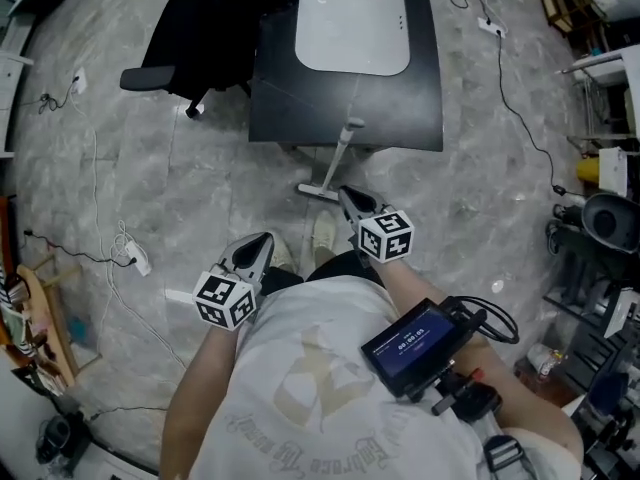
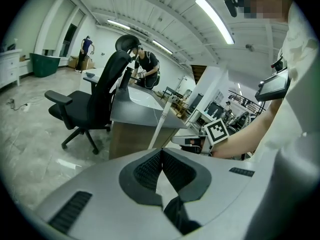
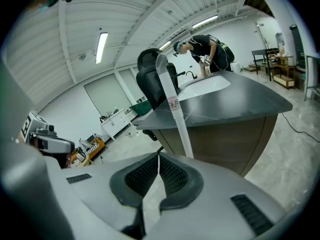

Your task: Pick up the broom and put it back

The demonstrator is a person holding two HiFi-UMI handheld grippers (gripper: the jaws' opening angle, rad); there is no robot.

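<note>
- Left hand-held gripper (image 1: 262,240): clenched, pads meeting, nothing between them; held low by the person's body, well apart from the broom.
- Right hand-held gripper (image 1: 346,194): also clenched and empty; its tip is near the broom's lower end, not touching it.
- Broom (image 1: 339,154): head on the floor (image 1: 200,188) just in front of the person's shoes (image 1: 322,236), pale handle slanting up to the near edge of the dark counter (image 1: 400,108). It is not picked up yet.
- Risk: with the jaws closed, reaching in would only poke the handle. A push could slide it along the counter edge and drop the broom flat.
- Risk: the handle looks thin and smooth. One gripper taking it low down would probably let it pivot or slip, with the long top end swinging.
- Risk: the left hand-held gripper is far from the handle, so a second hold likely comes late and the lift is unsupported.
- The head view is too small to show whether the handle top leans on the counter edge or only stands beside it, so how firmly it is propped is unclear.
- Farther off: an office chair (image 1: 185,28) at the counter's left and a cable (image 1: 520,108) trailing on the floor to its right. A swinging handle or a dragged broom head could catch either.
</note>
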